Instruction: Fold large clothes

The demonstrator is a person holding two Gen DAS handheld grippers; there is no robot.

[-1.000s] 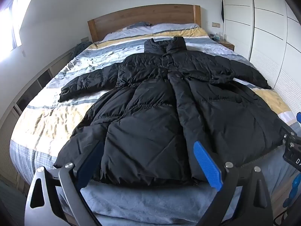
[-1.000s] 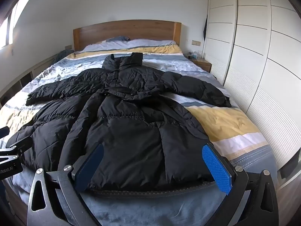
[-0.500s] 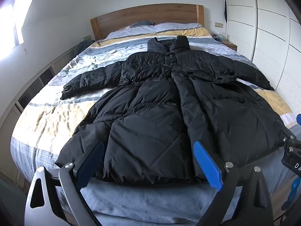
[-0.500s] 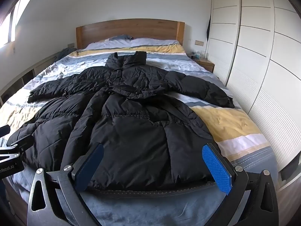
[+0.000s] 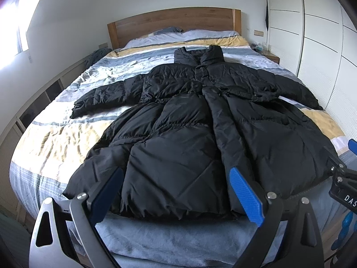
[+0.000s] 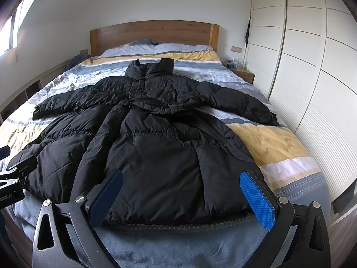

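A long black puffer coat [image 5: 189,134] lies spread flat, front up, on the bed [image 5: 55,138], collar toward the headboard and both sleeves stretched out sideways. Its hem lies at the foot of the bed. My left gripper [image 5: 176,192] hovers open just above the hem's left half, with nothing between its blue pads. In the right wrist view the same coat [image 6: 151,151] fills the middle, and my right gripper [image 6: 181,197] hangs open over the hem's right half, holding nothing. Each gripper's body shows at the edge of the other's view.
A striped yellow, blue and white duvet covers the bed. A wooden headboard [image 6: 154,33] and pillows [image 6: 160,48] lie at the far end. White wardrobe doors [image 6: 312,67] run along the right side, with a small nightstand [image 6: 245,74] beside them. Low shelving [image 5: 33,111] lines the left wall.
Both views have shifted slightly, so the coat sits a little farther off and more to the right. Both grippers stay open; the coat has not moved.
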